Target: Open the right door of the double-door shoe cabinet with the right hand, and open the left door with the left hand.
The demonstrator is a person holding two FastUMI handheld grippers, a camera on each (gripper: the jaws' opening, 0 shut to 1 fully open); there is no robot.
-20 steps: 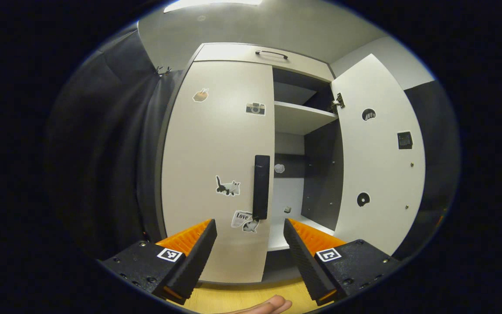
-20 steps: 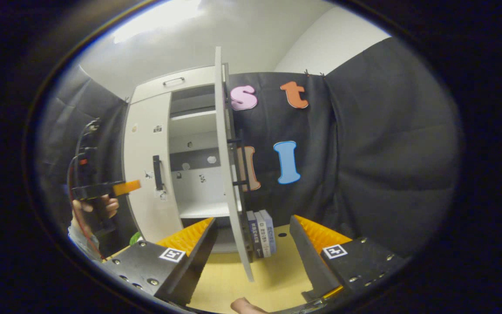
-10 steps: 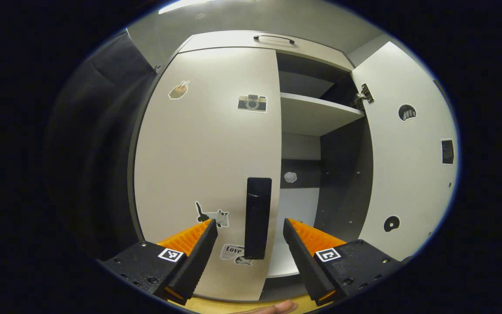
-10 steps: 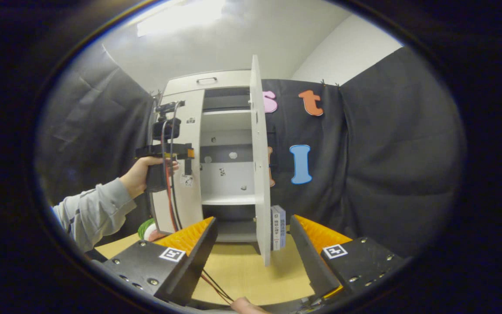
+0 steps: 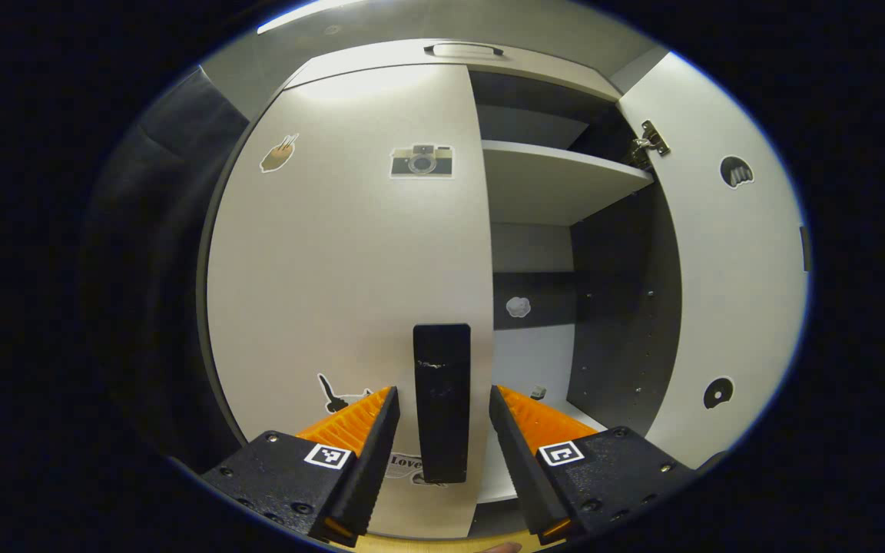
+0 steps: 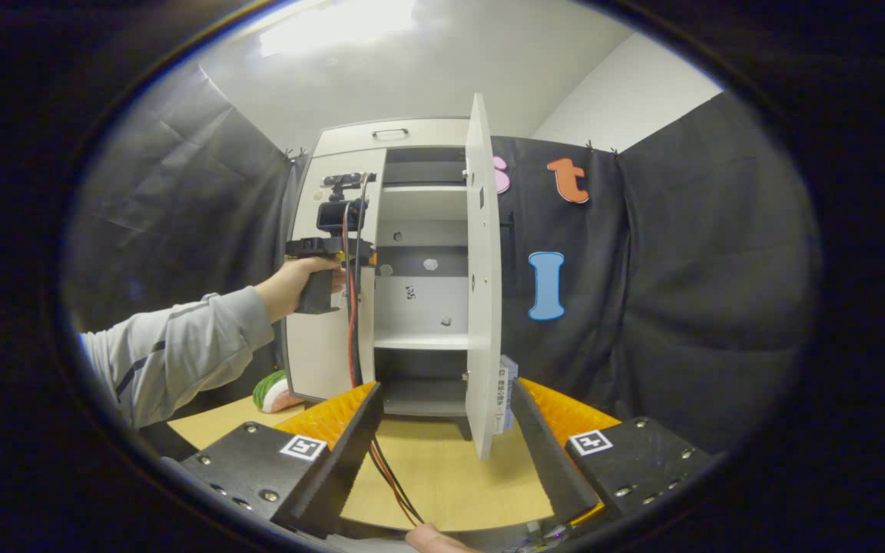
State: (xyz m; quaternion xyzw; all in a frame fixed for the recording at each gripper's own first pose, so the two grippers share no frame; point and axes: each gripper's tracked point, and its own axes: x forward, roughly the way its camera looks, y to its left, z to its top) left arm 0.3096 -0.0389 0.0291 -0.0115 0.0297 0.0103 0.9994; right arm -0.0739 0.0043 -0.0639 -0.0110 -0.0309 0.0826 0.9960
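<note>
Left gripper (image 5: 440,430) jaws straddling left door (image 5: 350,253) handle (image 5: 442,399), not clamped; right door (image 6: 482,269) open; right gripper (image 6: 446,430) open, empty.

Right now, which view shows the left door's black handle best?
The left gripper view: the handle stands large and upright between the left gripper fingers. In the right gripper view the left gripper and hand cover that spot.
</note>
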